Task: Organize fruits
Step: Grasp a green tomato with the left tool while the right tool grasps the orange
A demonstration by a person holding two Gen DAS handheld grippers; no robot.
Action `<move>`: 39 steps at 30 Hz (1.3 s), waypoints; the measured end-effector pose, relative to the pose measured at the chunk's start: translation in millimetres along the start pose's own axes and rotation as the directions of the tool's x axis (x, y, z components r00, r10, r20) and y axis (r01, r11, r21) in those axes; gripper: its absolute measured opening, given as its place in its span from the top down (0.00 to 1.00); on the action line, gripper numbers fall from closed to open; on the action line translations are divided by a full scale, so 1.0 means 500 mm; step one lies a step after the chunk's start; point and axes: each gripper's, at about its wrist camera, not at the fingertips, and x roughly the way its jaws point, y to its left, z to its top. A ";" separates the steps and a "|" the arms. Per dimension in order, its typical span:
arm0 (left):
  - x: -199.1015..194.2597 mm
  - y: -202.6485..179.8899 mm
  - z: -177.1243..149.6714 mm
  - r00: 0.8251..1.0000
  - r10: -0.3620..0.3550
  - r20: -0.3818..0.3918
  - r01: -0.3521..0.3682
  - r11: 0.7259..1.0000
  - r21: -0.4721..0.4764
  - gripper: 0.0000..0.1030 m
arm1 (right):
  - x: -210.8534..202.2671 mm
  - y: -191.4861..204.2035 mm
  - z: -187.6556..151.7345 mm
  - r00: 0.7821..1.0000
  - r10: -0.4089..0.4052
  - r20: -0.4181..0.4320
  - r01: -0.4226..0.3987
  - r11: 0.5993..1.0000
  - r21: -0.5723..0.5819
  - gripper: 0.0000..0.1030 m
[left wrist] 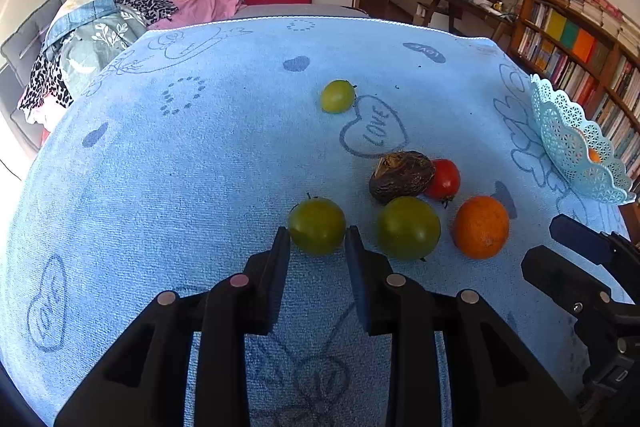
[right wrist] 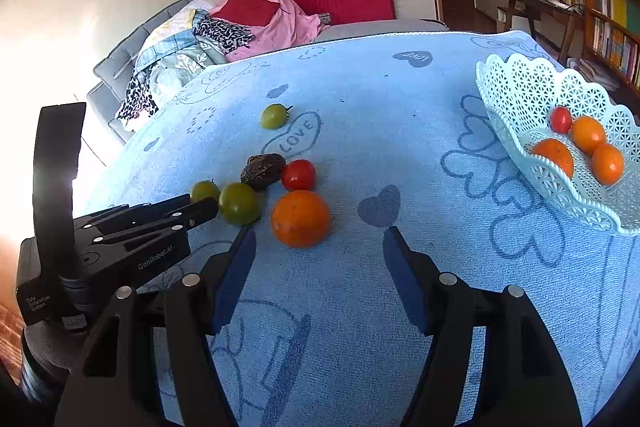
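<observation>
**A:** Looking at the left gripper (left wrist: 318,233), its jaws are clamped on a green tomato (left wrist: 317,225), one pad on each side, the fruit sitting low against the blue towel (left wrist: 160,187) that covers the table

**B:** and the right gripper (right wrist: 319,241)?

**A:** about halfway apart, nothing between the fingers. It hovers just short of the orange (right wrist: 301,219), which lies on the towel near the gap but isn't touched

**B:** what else is loose on the cloth?

**A:** a second green tomato (left wrist: 408,228) right beside the gripped one, a dark wrinkled fruit (left wrist: 401,177) behind it touching a red tomato (left wrist: 443,179), and a smaller green tomato (left wrist: 338,96) well apart, next to the "LOVE" heart print

**B:** basket?

**A:** pale lattice basket (right wrist: 520,87) at the right edge of the towel. From the right wrist view it holds three oranges (right wrist: 587,134) and a small red tomato (right wrist: 560,119). Clothes pile (right wrist: 208,39) on the sofa behind, bookshelf (left wrist: 576,47) off to the right
</observation>
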 end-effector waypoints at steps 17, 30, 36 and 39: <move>-0.017 0.005 -0.001 0.999 0.019 0.043 -0.018 1.000 -0.013 0.72 | 0.044 0.022 0.013 0.999 -0.010 -0.032 0.009 1.000 -0.025 0.34; -0.038 0.002 -0.007 0.995 0.035 0.088 -0.035 0.999 -0.008 0.71 | 0.100 0.024 0.017 0.995 -0.011 -0.095 0.007 0.999 -0.041 0.59; -0.039 0.002 -0.007 0.995 0.035 0.091 -0.034 0.999 -0.008 0.71 | 0.092 0.022 0.010 0.997 -0.009 -0.081 0.006 0.999 -0.038 0.61; -0.040 0.002 -0.006 0.995 0.035 0.095 -0.035 0.999 -0.008 0.71 | 0.083 0.017 0.008 0.997 -0.008 -0.071 0.006 1.000 -0.027 0.61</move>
